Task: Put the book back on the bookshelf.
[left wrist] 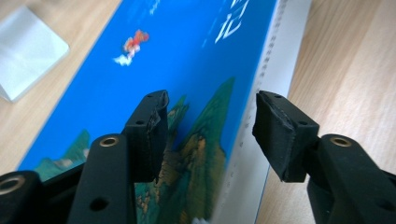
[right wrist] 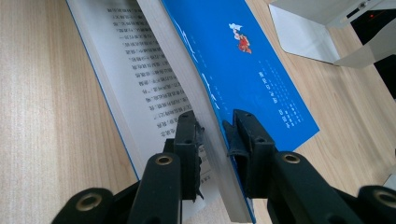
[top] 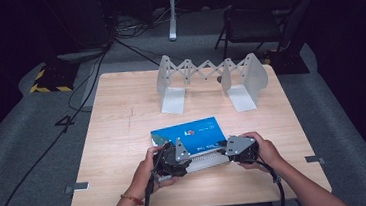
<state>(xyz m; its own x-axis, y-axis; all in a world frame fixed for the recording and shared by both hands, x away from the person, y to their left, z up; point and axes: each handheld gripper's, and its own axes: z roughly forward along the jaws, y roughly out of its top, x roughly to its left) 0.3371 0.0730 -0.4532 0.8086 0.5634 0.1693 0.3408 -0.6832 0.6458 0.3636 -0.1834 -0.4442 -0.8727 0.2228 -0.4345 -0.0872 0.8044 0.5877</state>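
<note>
- The desk (top: pixel 124 138) is a pale wooden square top, and all the things stand or lie on it.
- An expanding bookend rack (top: pixel 211 80), pale grey with a zigzag lattice joining its two end plates, stands upright near the far edge of the desk, somewhat toward the far right corner and well apart from the book.
- The blue book (top: pixel 189 134) lies near the middle of the near edge of the desk. Its cover shows white lettering, a small red and white figure and green hills. The book is partly opened: the front cover and a thick block of pages are raised off the lower pages, whose printed text shows in the right gripper view.
- The right hand-held gripper (right wrist: pixel 212 140) comes in from the right end of the book, and its jaws are clamped narrow on the raised block of pages and cover, one pad on each side.
- The left hand-held gripper (left wrist: pixel 210 126) is at the left end of the book. Its jaws stand about half apart, one over the blue cover and one past the white page edge, and neither pad presses on the book.
</note>
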